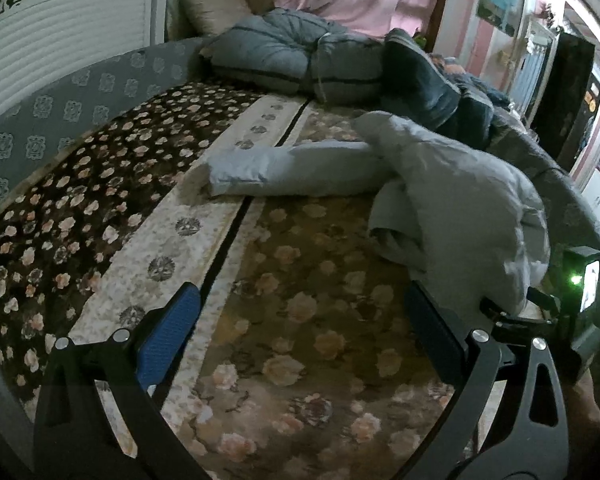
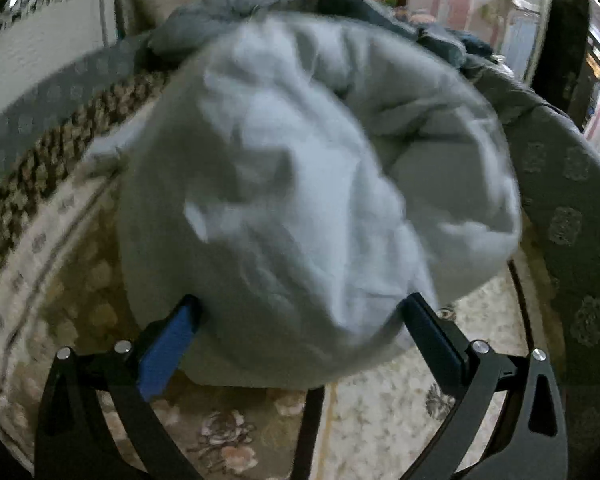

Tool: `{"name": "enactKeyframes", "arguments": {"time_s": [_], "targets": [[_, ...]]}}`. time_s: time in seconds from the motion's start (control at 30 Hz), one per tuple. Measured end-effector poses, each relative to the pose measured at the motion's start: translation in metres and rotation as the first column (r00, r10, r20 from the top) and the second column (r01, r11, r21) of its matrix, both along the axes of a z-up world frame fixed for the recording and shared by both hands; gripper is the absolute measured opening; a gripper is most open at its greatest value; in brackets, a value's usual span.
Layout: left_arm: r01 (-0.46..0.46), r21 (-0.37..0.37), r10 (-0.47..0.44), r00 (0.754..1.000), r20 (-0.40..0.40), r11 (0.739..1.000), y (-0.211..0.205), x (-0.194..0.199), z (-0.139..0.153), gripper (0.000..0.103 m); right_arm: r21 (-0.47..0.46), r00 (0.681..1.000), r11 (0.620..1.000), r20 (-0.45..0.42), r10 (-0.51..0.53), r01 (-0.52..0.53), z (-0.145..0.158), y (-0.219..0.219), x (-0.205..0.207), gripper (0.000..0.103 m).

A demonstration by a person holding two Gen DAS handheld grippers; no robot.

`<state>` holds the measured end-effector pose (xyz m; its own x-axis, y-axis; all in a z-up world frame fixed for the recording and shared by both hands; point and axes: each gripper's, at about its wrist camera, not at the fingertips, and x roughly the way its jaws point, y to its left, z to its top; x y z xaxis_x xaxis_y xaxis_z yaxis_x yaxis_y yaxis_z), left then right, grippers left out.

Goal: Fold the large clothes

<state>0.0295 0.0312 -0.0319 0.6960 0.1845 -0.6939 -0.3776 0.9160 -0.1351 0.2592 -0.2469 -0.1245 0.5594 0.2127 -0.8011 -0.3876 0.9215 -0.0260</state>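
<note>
1. On the bed (image 1: 80, 208), over its floral blanket (image 1: 300, 300), we log one pale grey garment (image 1: 440, 184): bunched in a heap toward the right, with one sleeve (image 1: 284, 168) stretched flat to the left across the cream stripe.
2. Handling, as we judge it: soft, limp, thick enough to hold puffy folds, light for its bulk, not fragile and not slippery. It will sag wherever unsupported.
3. Where to hold: we would pinch a hem or shoulder seam at an outer edge, or the sleeve cuff, not the middle of the heap.
4. Left hand-held gripper (image 1: 300, 320): jaws spread wide, nothing between them, hovering low over bare blanket, short of the garment and pointing along the bed toward the sleeve.
5. Right hand-held gripper (image 2: 300, 320): jaws wide apart, with the garment (image 2: 300, 184) bulging between and above them. The view is blurred; we cannot tell whether the pads (image 2: 168, 348) press on cloth or merely flank it.
6. Also present: a grey pillow (image 1: 276, 56) and dark bedding (image 1: 428, 80) at the far end, well apart from the garment.
</note>
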Motion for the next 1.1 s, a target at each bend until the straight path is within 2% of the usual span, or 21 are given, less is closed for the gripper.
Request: {"name": "enactKeyframes", "arguments": {"time_s": [0.07, 0.1, 0.13, 0.2, 0.23, 0.3, 0.37, 0.4, 0.43, 0.47, 0.53, 0.57, 0.63, 0.67, 0.73, 0.77, 0.8, 0.9, 0.97, 1.03, 1.1], "targets": [[-0.001, -0.008, 0.001, 1.0, -0.026, 1.0, 0.002, 0.008, -0.009, 0.1, 0.044, 0.999, 0.999, -0.035, 0.026, -0.024, -0.003, -0.005, 0.008, 0.095], [0.001, -0.012, -0.001, 0.999, -0.035, 1.0, 0.002, 0.011, -0.012, 0.1, 0.076, 0.998, 0.997, -0.054, 0.032, -0.028, -0.003, -0.009, 0.012, 0.075], [0.004, -0.012, -0.005, 0.999, -0.044, 1.0, 0.002, 0.014, -0.016, 0.1, 0.123, 0.996, 0.992, -0.084, 0.029, -0.019, -0.001, -0.018, 0.019, 0.049], [0.006, 0.008, -0.005, 0.998, -0.066, 1.0, -0.002, 0.025, -0.023, 0.1, 0.221, 0.993, 0.975, -0.121, 0.016, 0.011, 0.006, -0.039, 0.029, 0.027], [0.003, -0.002, -0.003, 0.997, -0.076, 1.0, -0.003, 0.033, -0.027, 0.1, 0.254, 0.993, 0.967, -0.119, 0.003, 0.027, 0.012, -0.051, 0.034, 0.019], [0.0, -0.016, -0.002, 0.996, -0.088, 1.0, -0.003, 0.045, -0.034, 0.1, 0.287, 0.995, 0.954, -0.075, -0.065, 0.084, 0.03, -0.078, 0.043, 0.014], [0.014, -0.008, -0.015, 0.996, -0.09, 1.0, -0.008, 0.058, -0.038, 0.1, 0.341, 0.968, 0.911, 0.013, -0.249, 0.23, 0.055, -0.127, 0.053, 0.013], [0.022, 0.006, -0.021, 0.996, -0.086, 1.0, -0.012, 0.064, -0.038, 0.1, 0.382, 0.917, 0.857, 0.054, -0.395, 0.346, 0.069, -0.165, 0.057, 0.013], [0.029, 0.023, -0.027, 0.996, -0.081, 0.999, -0.016, 0.069, -0.037, 0.1, 0.403, 0.839, 0.791, 0.091, -0.536, 0.461, 0.079, -0.201, 0.058, 0.013], [0.04, 0.048, -0.036, 0.997, -0.073, 0.998, -0.022, 0.077, -0.036, 0.1, 0.386, 0.746, 0.727, 0.13, -0.653, 0.568, 0.083, -0.231, 0.057, 0.013], [0.053, 0.087, -0.047, 0.997, -0.065, 0.995, -0.032, 0.09, -0.035, 0.1, 0.307, 0.597, 0.617, 0.167, -0.785, 0.725, 0.075, -0.269, 0.055, 0.02], [0.054, 0.103, -0.047, 0.997, -0.062, 0.993, -0.037, 0.096, -0.035, 0.1, 0.281, 0.545, 0.562, 0.143, -0.826, 0.778, 0.063, -0.288, 0.055, 0.025], [0.054, 0.11, -0.047, 0.997, -0.067, 0.992, -0.041, 0.108, -0.036, 0.1, 0.306, 0.502, 0.495, 0.062, -0.863, 0.813, 0.047, -0.315, 0.055, 0.066], [0.054, 0.106, -0.047, 0.997, -0.069, 0.993, -0.045, 0.119, -0.038, 0.1, 0.313, 0.487, 0.476, 0.046, -0.872, 0.822, 0.046, -0.322, 0.056, 0.074], [0.054, 0.104, -0.047, 0.996, -0.07, 0.993, -0.049, 0.131, -0.042, 0.1, 0.322, 0.493, 0.492, 0.084, -0.866, 0.809, 0.056, -0.324, 0.056, 0.078], [0.054, 0.102, -0.047, 0.996, -0.071, 0.993, -0.056, 0.143, -0.045, 0.1, 0.315, 0.506, 0.519, 0.128, -0.853, 0.795, 0.063, -0.319, 0.056, 0.083], [0.057, 0.098, -0.05, 0.996, -0.07, 0.994, -0.058, 0.15, -0.048, 0.1, 0.306, 0.528, 0.557, 0.181, -0.83, 0.772, 0.075, -0.312, 0.057, 0.092], [0.067, 0.06, -0.062, 0.994, -0.087, 0.996, -0.074, 0.178, -0.067, 0.1, 0.311, 0.645, 0.694, 0.258, -0.719, 0.649, 0.096, -0.29, 0.055, 0.097], [0.073, 0.031, -0.069, 0.991, -0.111, 0.997, -0.083, 0.191, -0.083, 0.1, 0.305, 0.775, 0.808, 0.253, -0.579, 0.504, 0.102, -0.266, 0.057, 0.099], [0.09, 0.017, -0.086, 0.986, -0.142, 0.996, -0.092, 0.202, -0.099, 0.1, 0.307, 0.863, 0.869, 0.21, -0.46, 0.388, 0.099, -0.251, 0.06, 0.099], [0.089, 0.04, -0.08, 0.981, -0.177, 0.995, -0.1, 0.211, -0.113, 0.1, 0.311, 0.91, 0.892, 0.146, -0.387, 0.329, 0.084, -0.239, 0.065, 0.099]]}}
